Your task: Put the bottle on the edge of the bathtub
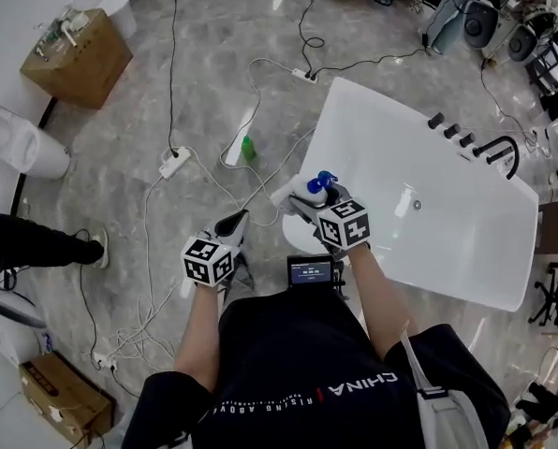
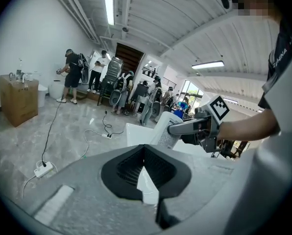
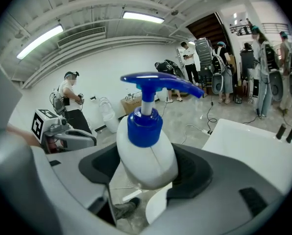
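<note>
A white pump bottle with a blue pump head is held upright. My right gripper is shut on its body, and the dark pads wrap both sides. It hangs over the floor just off the near left corner of the white bathtub, whose rim lies to the right. My left gripper is lower left of the bottle and apart from it. Its pads meet at the tips with nothing between them. The left gripper view shows the right gripper and the bottle.
Cables and a power strip cross the grey floor, with a small green bottle beside them. A cardboard box and a white toilet stand at left. Black taps sit on the tub's far rim. People stand in the background.
</note>
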A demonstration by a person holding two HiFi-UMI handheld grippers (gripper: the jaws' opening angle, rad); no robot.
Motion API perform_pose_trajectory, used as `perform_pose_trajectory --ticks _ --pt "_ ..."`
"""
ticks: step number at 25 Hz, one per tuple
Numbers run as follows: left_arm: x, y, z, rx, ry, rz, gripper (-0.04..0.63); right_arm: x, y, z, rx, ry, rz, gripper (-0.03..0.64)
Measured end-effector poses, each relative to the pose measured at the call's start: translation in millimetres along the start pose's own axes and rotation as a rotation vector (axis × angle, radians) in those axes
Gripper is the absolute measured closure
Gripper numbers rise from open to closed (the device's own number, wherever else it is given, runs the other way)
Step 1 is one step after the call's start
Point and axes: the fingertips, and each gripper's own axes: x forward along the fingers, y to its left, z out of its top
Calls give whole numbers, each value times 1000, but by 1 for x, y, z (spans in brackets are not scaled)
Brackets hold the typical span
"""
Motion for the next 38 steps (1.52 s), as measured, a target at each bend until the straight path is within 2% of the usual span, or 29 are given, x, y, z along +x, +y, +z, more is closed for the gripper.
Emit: perform_pose_trajectory --ticks 7,12,16,20,25,29,31,35,38 --pt "8 44 31 100 41 -149 586 16 -1 37 65 -87 -155 307" --pt "13 51 43 168 72 -275 586 9 3 43 89 -114 -273 307" --pt "12 47 37 214 110 -389 586 -1 9 34 130 -130 -359 307" --pt "19 42 35 234 140 -459 586 -12 11 20 183 -131 -425 307" --pt "36 29 31 234 168 -505 586 -25 2 7 224 -131 -466 307" --pt "51 1 32 266 192 -597 586 -39 -26 4 258 -148 -491 307" --pt "64 -5 35 283 203 -610 586 -43 -40 4 277 -163 -496 307" --pt "101 -12 48 284 210 -581 586 -54 -68 6 289 -197 -504 307" --pt "128 -30 59 337 216 -575 586 -71 -95 6 302 -219 -516 307"
